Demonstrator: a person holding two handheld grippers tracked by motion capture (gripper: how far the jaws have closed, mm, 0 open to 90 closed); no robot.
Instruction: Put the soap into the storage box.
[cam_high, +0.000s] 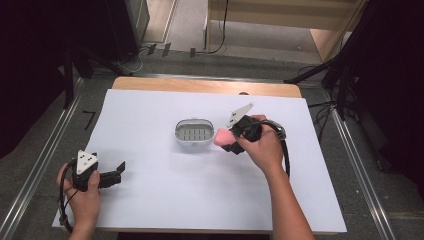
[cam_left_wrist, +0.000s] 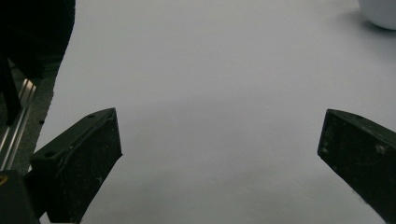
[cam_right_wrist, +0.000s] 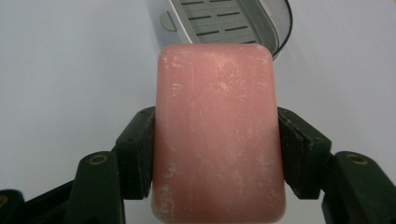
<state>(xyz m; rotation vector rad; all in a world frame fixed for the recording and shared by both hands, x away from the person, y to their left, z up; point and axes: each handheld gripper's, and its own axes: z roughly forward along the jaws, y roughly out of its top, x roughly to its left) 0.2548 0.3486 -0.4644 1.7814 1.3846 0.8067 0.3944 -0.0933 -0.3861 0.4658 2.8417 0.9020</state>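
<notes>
The right gripper view brings out what the high view leaves small: the pink, scuffed, rounded bar of soap (cam_right_wrist: 218, 133) is clamped by its long sides between the two black jaws of the right gripper (cam_right_wrist: 215, 154), with the slotted grey insert of the oval white soap dish (cam_right_wrist: 233, 21) just beyond the bar's far end. From above, the soap (cam_high: 222, 136) hangs at the dish's (cam_high: 194, 134) right rim, near the middle of the white-covered table (cam_high: 165, 200).

The left gripper view looks across bare white sheet between the widely parted jaws of the left gripper (cam_left_wrist: 219, 149), a curved white object at the top right corner.

Open sheet surrounds the dish on every side.

The right hand (cam_high: 262, 147) reaches in from the right, gripper (cam_high: 230, 135) pointed leftward at the dish; the left gripper (cam_high: 117, 172) rests low near the table's front left corner.
</notes>
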